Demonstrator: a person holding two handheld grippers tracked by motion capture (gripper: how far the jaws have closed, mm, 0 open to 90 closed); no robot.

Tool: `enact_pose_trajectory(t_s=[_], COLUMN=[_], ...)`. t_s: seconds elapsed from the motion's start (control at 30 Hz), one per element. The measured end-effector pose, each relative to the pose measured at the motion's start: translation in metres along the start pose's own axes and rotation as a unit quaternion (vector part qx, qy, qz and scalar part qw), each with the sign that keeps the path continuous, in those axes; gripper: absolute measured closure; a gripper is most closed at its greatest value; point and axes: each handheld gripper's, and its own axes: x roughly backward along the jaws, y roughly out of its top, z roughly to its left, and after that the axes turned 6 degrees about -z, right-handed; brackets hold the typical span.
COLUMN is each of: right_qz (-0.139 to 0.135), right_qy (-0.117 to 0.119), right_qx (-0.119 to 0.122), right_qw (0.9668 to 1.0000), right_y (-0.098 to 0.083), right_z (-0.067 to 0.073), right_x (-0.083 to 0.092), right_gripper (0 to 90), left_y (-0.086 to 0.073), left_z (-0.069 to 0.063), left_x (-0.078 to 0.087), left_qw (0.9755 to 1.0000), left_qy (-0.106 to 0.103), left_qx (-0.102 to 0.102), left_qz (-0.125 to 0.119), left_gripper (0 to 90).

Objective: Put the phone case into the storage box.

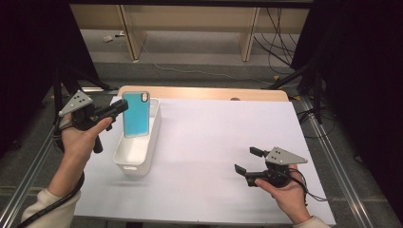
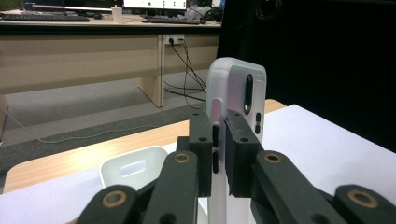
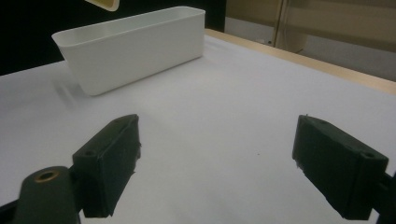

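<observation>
Above the white bin (image 1: 138, 147), left gripper (image 1: 124, 105) clamped on the phone case's (image 1: 136, 115) thin edge, glossy teal, upright. Right gripper (image 1: 247, 160) spread wide, nothing grasped, over bare white surface (image 1: 214, 142).

No text, label, brand, number or sign is readable on anything in these pictures.

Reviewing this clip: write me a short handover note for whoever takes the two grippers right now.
Left gripper: shut on the phone, clamped by its edge, upright, over the far end of the white bin.
Right gripper: open, nothing between the jaws, held low over the white table cover, apart from the bin.
Done: phone picked up and brought over the bin.
Left, probably: lower the phone into the bin and release; whether it already touches the bin floor I cannot tell.
</observation>
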Motion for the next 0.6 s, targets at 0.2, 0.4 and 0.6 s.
enact_pose_trajectory(t_s=[0.2,0.4,0.6], right_qz=[-0.006,0.009,-0.008], right_qy=[-0.002,-0.006,-0.004], right_qx=[0.005,-0.002,-0.006], right_qw=[1.0000,0.9999,0.9999], right_y=[-0.0008,0.0007,-0.0001], right_z=[-0.0006,-0.0002,0.0001], right_x=[-0.0013,0.0018,0.0001], right_gripper=[16.4,16.4,16.4], left_y=[-0.0007,-0.0007,0.0004], left_z=[0.0040,0.0067,0.0098], left_x=[-0.0004,-0.0011,-0.0014], left_qw=[1.0000,1.0000,1.0000], left_qy=[0.002,0.003,0.003], left_qx=[0.001,0.000,0.000], left_qz=[0.001,0.002,0.000], left_gripper=[82.4,82.4,82.3])
